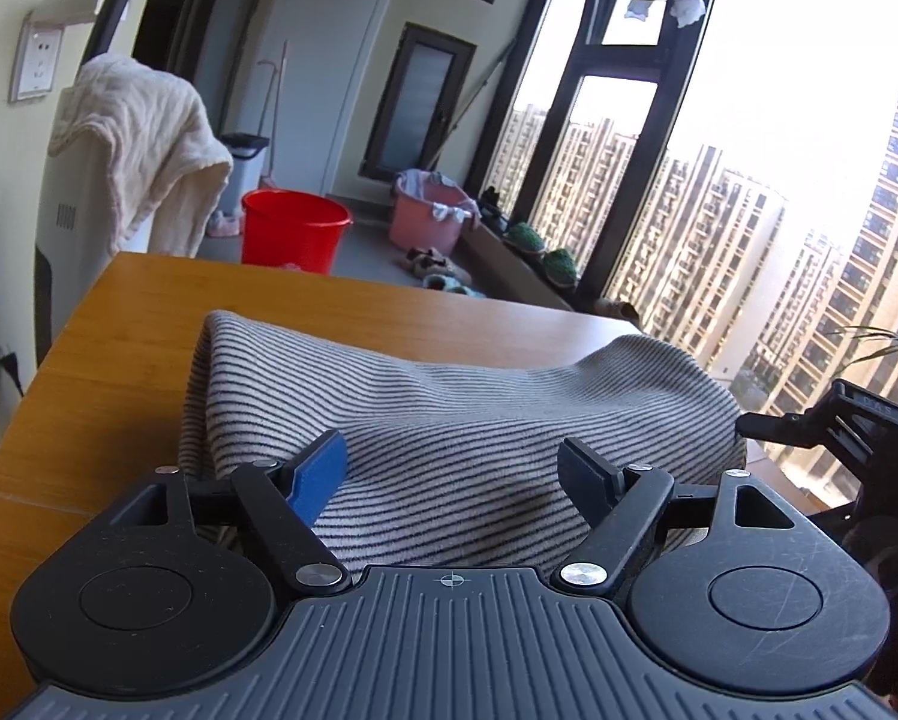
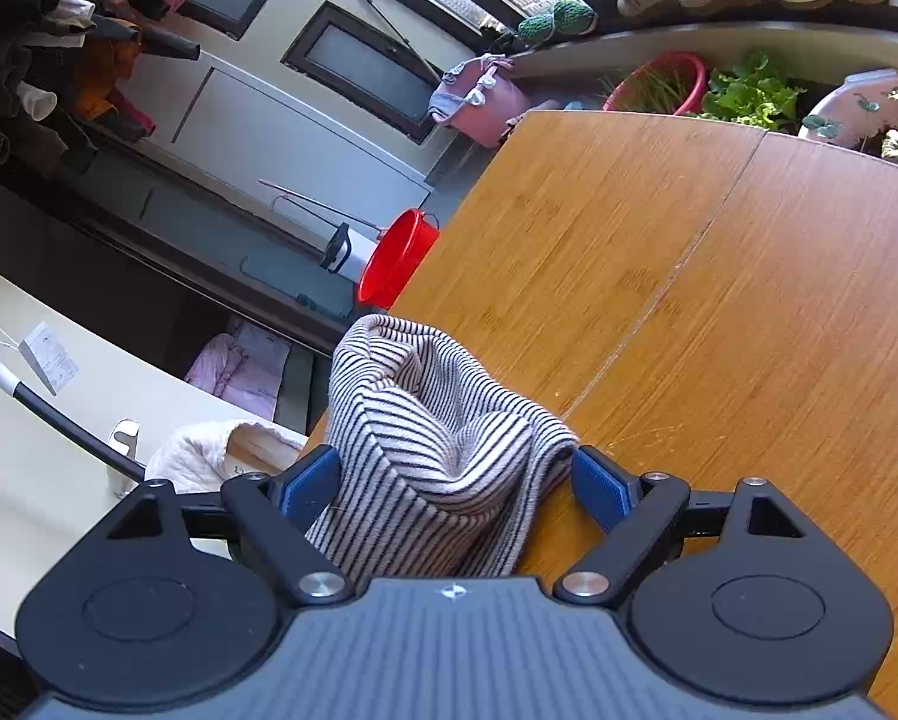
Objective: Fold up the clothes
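1. On the wooden table (image 1: 119, 324) lies a striped garment (image 1: 449, 420), grey-white with thin dark stripes, bunched into a folded heap near the table's near edge.
2. Over that garment hovers the left gripper (image 1: 454, 468), its fingers spread wide and released; the cloth lies under and between them, and neither the blue pad (image 1: 320, 474) nor the dark pad opposite presses on it.
3. Seen from the right wrist, the right gripper (image 2: 454, 480) has its jaws apart with a rumpled fold of the striped garment (image 2: 443, 438) between them. The cloth brushes the blue pads (image 2: 308, 483), though they do not clamp it.
4. At the left view's far right edge, the right gripper shows beside the garment's end.
5. Beyond the table stand a red bucket (image 1: 293, 228) and a pink basket (image 1: 428, 213) on the floor.
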